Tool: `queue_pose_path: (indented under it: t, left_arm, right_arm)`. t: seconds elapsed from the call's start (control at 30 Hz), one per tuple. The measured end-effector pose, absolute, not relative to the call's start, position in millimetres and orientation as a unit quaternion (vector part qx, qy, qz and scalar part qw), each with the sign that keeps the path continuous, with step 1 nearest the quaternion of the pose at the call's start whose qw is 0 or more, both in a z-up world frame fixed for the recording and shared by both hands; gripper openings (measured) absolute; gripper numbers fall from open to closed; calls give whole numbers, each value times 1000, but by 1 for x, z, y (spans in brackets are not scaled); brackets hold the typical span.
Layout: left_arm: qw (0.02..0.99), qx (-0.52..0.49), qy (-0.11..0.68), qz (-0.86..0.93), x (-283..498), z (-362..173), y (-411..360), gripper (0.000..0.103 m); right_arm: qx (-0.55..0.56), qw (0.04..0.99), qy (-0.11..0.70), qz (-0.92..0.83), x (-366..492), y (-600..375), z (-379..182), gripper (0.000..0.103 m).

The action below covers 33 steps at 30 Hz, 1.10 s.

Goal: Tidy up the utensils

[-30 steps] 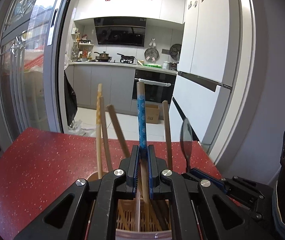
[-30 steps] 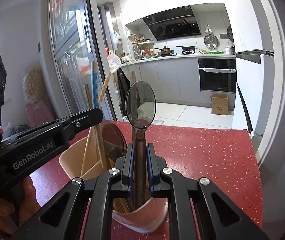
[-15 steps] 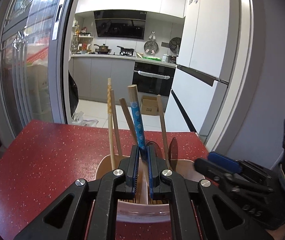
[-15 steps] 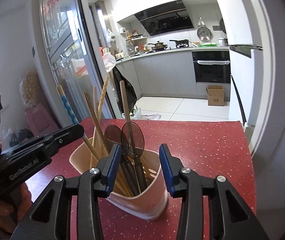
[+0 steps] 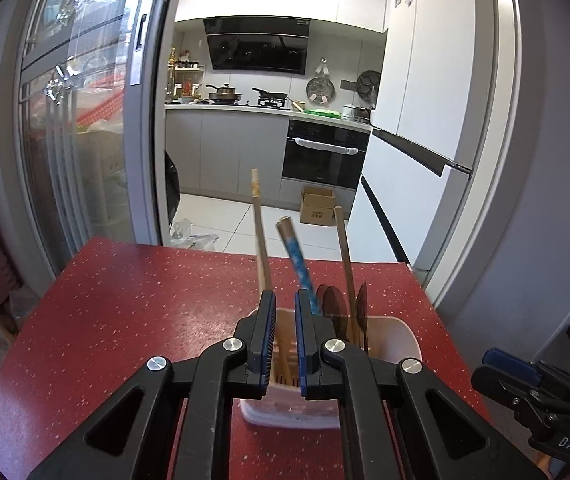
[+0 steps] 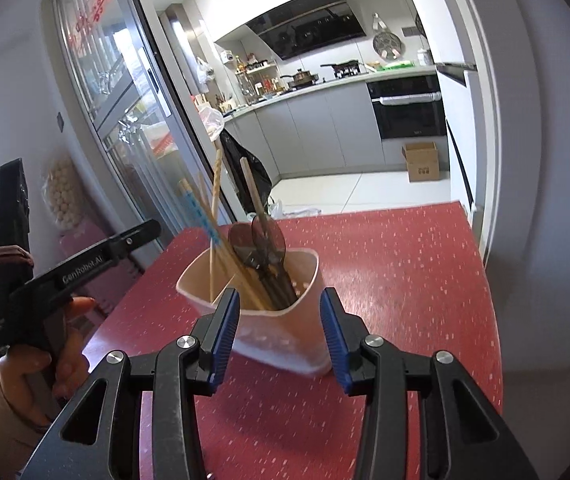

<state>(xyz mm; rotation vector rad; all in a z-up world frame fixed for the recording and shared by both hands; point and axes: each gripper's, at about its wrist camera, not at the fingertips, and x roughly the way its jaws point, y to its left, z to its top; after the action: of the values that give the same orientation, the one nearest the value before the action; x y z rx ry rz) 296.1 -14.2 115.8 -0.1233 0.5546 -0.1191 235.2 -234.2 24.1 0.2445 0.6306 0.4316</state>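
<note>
While the left tongs (image 5: 285, 304) hang over the near rim of the pale pink plastic utensil cup (image 6: 305, 276), their blue-padded jaws stand nearly pressed together with only a narrow gap and nothing pinched between them. The right tongs (image 6: 280, 300) are spreading at this moment; the cup shows in the gap between their blue pads (image 6: 331, 322), but the pads press on nothing. A hand (image 6: 63, 354) in a light sleeve grips the black handle of the left tongs at the left edge of the right wrist view.

The cup stands upright on the red speckled table (image 5: 125, 300), toward its right side in the left wrist view. Inside it lean several plain wooden chopsticks (image 5: 263, 256), one chopstick with a blue patterned shaft (image 5: 299, 260), and dark translucent spoons (image 6: 267, 236) with their bowls up above the rim.

Beyond the table's far edge lie a white tiled floor and a small cardboard box (image 5: 317, 210). Farther back are grey kitchen cabinets, a black built-in oven (image 5: 325, 154), a black range hood and a white refrigerator (image 5: 425, 92).
</note>
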Motion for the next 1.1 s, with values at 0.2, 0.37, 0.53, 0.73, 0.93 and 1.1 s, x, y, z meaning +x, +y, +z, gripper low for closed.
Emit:
queue_pose_path:
  t: [0.2,0.37,0.53,0.73,0.93,1.1]
  left_arm:
    - [958,-60,277,-47,257,107,4,103]
    - [939,-47,337,-42,223,62,19,103]
    - [912,-42,407,-27,186,6,32,103]
    - [889,-25,457,-22,151,-43,32,103]
    - [882,-14,472,-14,135,-57,33,103]
    - [884,-37,466,14,131,-52,59,103]
  right_arm:
    - [128,904,350,209,215,-230,12,55]
    - [130,879,413,202,191,-219,-18,59]
    - [116,857,466,188,163,-201,-46,59]
    - [103,826,524,183,134,-174,-78,59]
    - [102,806,554,181,121,-146,-95,59]
    - [66,808,556,184,126,-118,-95,58]
